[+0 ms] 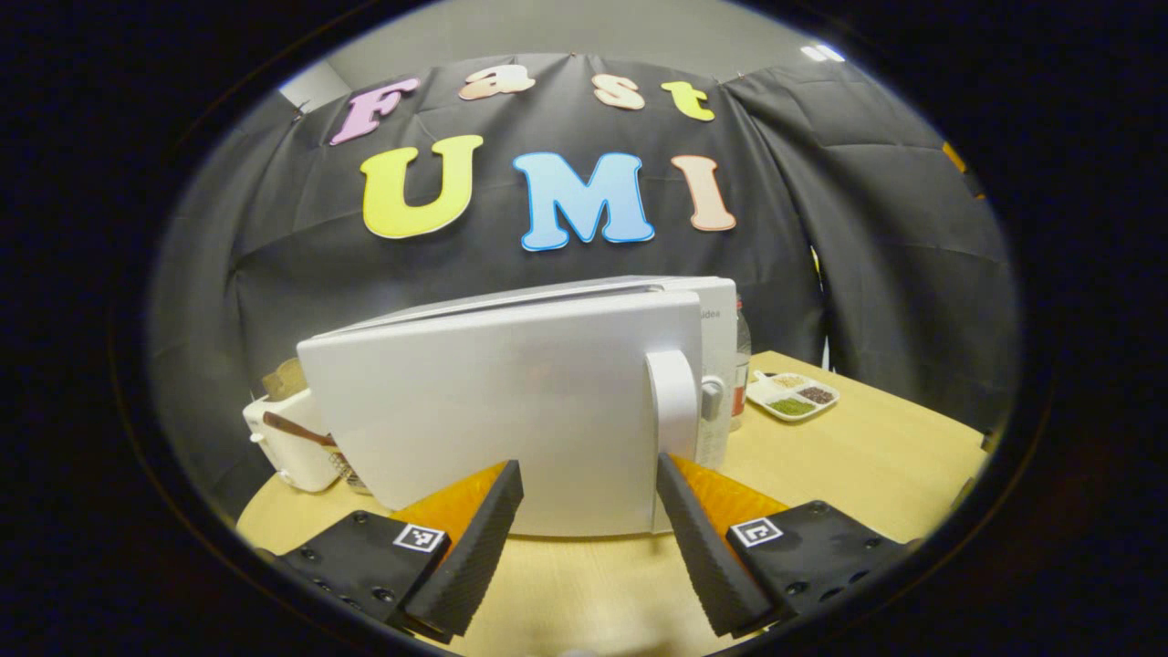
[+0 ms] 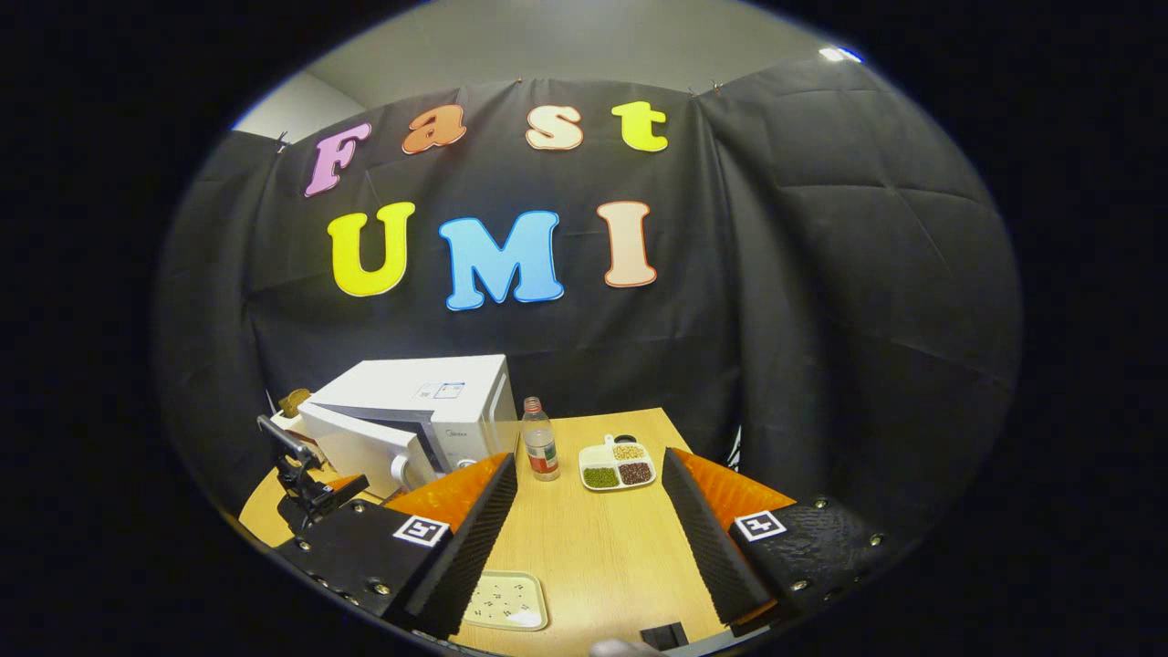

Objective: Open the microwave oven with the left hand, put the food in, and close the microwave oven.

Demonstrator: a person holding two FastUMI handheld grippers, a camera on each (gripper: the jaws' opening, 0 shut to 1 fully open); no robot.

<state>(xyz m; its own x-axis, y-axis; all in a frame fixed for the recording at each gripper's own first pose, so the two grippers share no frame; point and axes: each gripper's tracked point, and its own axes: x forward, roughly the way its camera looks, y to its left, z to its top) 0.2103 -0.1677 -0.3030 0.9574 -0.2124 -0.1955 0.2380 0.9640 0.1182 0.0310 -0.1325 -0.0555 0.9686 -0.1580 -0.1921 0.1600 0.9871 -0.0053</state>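
Both jaws gape empty; left gripper (image 1: 589, 538) faces the microwave (image 1: 511, 401) door's handle (image 1: 673, 401), already ajar; right gripper (image 2: 589, 538) waits above the table (image 2: 593, 547).

A bottle (image 2: 540, 450) stands upright on the wooden table (image 2: 584, 547), near a pale tray (image 2: 505, 600).

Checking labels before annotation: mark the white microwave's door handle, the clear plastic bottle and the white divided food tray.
White microwave door handle (image 1: 673, 401), left gripper view, mid-handle.
Clear plastic bottle (image 2: 541, 452), right gripper view, on its label.
White divided food tray (image 2: 617, 465), right gripper view, central divider.
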